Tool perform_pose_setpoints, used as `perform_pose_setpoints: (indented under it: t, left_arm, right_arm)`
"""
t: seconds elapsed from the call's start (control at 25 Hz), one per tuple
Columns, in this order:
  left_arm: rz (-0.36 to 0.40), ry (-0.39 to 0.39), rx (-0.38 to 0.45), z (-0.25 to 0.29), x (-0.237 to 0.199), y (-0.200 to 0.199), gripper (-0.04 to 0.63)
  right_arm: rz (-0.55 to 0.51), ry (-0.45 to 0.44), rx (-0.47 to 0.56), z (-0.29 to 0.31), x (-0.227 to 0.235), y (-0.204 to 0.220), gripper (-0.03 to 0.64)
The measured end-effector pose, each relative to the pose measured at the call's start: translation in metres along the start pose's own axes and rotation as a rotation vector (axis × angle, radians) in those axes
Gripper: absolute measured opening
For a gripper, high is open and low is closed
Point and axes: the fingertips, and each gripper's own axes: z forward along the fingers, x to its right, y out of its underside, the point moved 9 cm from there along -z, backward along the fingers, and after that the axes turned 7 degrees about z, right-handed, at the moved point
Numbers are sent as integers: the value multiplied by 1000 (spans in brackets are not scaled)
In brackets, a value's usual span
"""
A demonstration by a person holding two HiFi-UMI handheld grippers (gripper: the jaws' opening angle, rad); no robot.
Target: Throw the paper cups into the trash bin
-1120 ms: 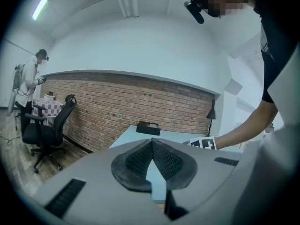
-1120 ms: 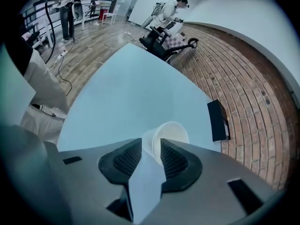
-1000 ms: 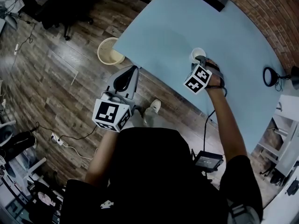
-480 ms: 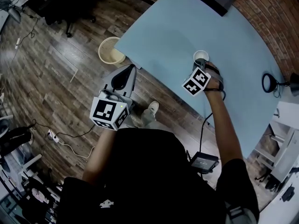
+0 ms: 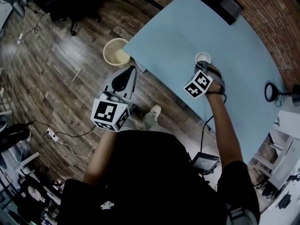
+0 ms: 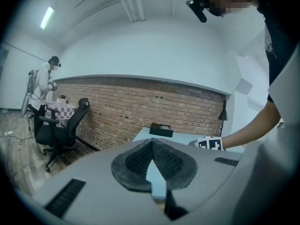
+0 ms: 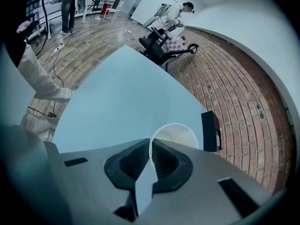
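The head camera looks steeply down from above the person, taking in the wooden floor (image 5: pixel 61 60), the light-blue counter (image 5: pixel 173 36), the left hand-held gripper (image 5: pixel 132 70) and the right hand-held gripper (image 5: pixel 202 65). The left gripper view sits just behind its own jaws and faces almost level toward the brick wall (image 6: pixel 131 111). The right gripper view tilts down at the counter, very near the paper cup (image 7: pixel 176 135). All three views share the black box (image 5: pixel 224 3) on the counter.

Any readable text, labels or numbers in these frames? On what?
None readable.
Marker cubes: black-and-white squares only, no characters.
Shirt print: white, too small to read.
No label visible on cup or black box.
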Motion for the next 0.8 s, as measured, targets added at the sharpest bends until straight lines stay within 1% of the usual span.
perform_pose_setpoints:
  t: [0.16,0.8]
  left_arm:
    - [-3,-13,-1,-12,-20,2,3]
    - [-23,-5,27,-37,-105,-4,3]
  right_arm:
    - [-5,-18,8,-3,-7,-22,18]
    - [2,28,16,-21,-12,-113,17]
